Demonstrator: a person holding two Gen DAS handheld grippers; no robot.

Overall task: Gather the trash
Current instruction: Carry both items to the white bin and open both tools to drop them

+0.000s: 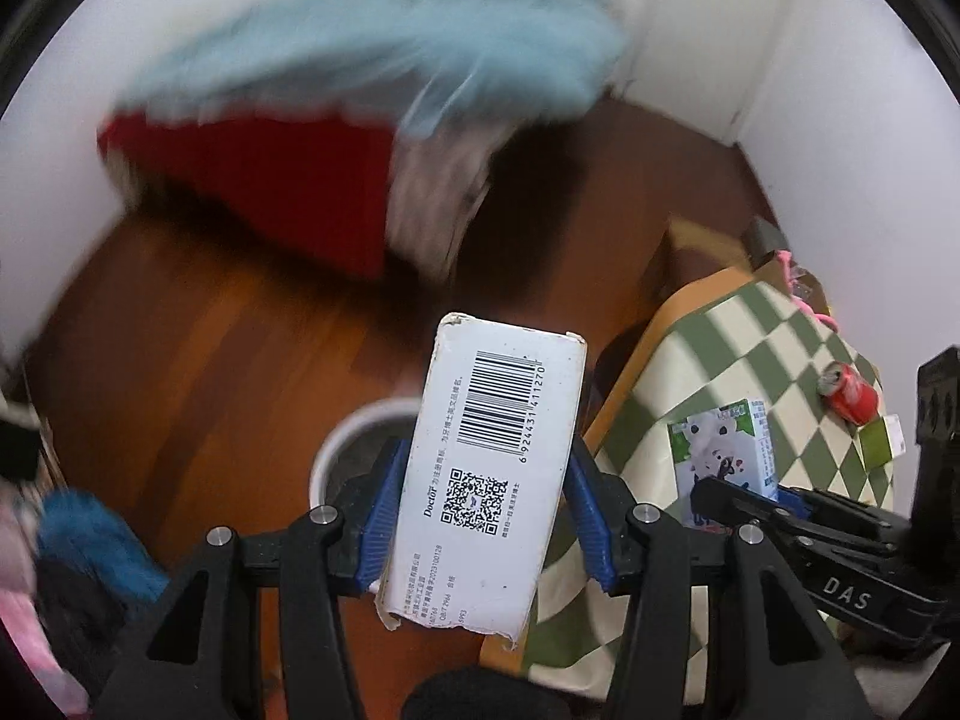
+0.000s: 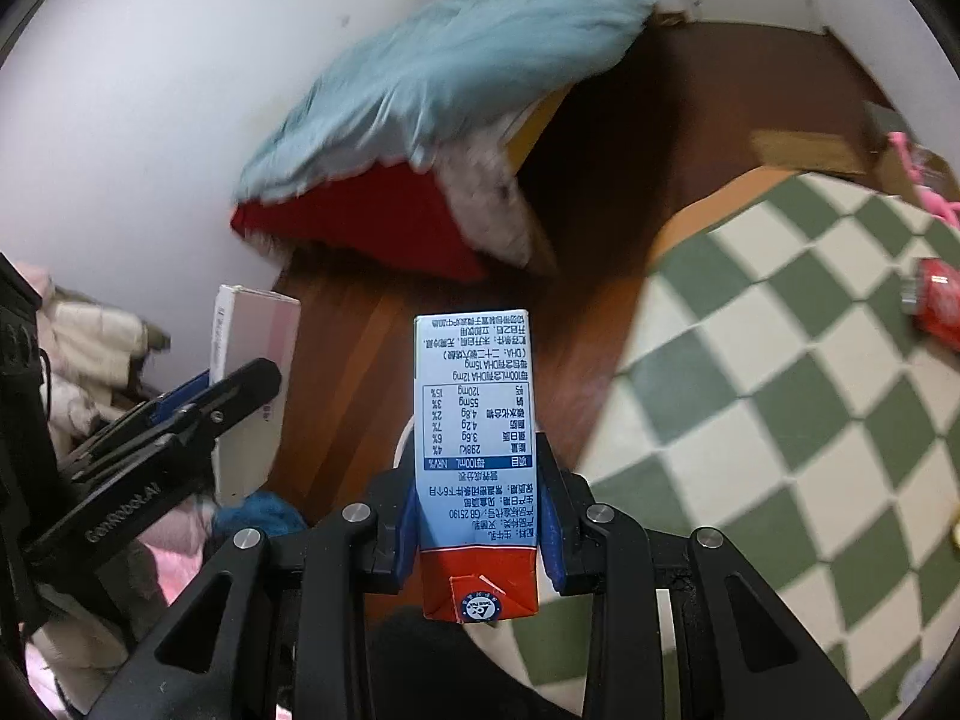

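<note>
My left gripper (image 1: 483, 516) is shut on a white toothpaste box (image 1: 492, 468) with a barcode, held over the floor above a white-rimmed trash bin (image 1: 354, 438). My right gripper (image 2: 480, 516) is shut on a blue and red milk carton (image 2: 474, 450), held at the table's left edge; the carton also shows in the left wrist view (image 1: 726, 450). A red soda can (image 1: 849, 393) lies on the checkered tablecloth (image 1: 792, 348); it also shows in the right wrist view (image 2: 936, 300). The toothpaste box shows at the left of the right wrist view (image 2: 252, 384).
A green and cream checkered table (image 2: 780, 360) fills the right. Wooden floor (image 1: 198, 348) lies below. A pale blue blanket (image 2: 456, 66) over a red bed (image 2: 372, 228) stands against the wall. Clothes (image 1: 72, 540) pile at the left. A small green box (image 1: 876, 444) sits by the can.
</note>
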